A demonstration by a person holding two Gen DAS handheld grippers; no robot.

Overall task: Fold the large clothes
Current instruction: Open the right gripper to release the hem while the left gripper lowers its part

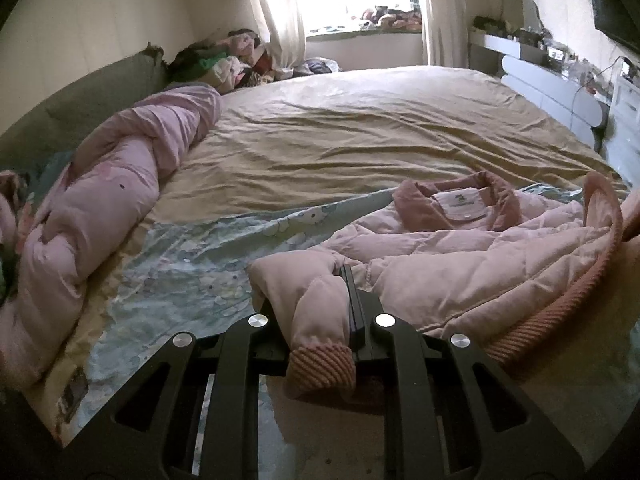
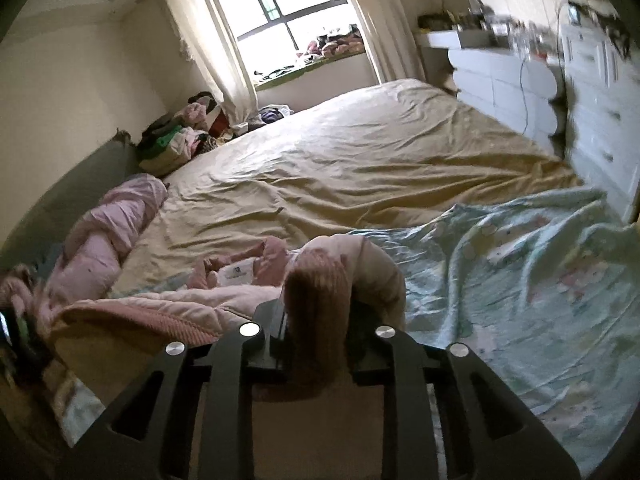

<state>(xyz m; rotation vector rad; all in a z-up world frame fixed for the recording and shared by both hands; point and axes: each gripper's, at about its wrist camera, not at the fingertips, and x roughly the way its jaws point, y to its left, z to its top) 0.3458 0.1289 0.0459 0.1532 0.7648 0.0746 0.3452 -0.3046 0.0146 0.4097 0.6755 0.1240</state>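
Note:
A pale pink quilted jacket (image 1: 460, 264) lies crumpled on the bed, its collar with a white label (image 1: 460, 202) facing up and a ribbed pink hem curling at the right. My left gripper (image 1: 316, 292) is shut on one sleeve, whose ribbed cuff (image 1: 322, 364) hangs toward the camera between the fingers. In the right wrist view the jacket body (image 2: 180, 304) spreads to the left. My right gripper (image 2: 318, 312) is shut on the other sleeve (image 2: 340, 256), which arches up over the jaws and hides the right finger.
A rolled pink duvet (image 1: 120, 200) lies along the bed's left side by the green headboard. A tan sheet (image 1: 360, 128) covers the far bed and a light blue printed sheet (image 2: 520, 280) the near part. A clothes pile (image 1: 224, 60) sits in the far corner; white drawers (image 2: 600, 120) stand at the right.

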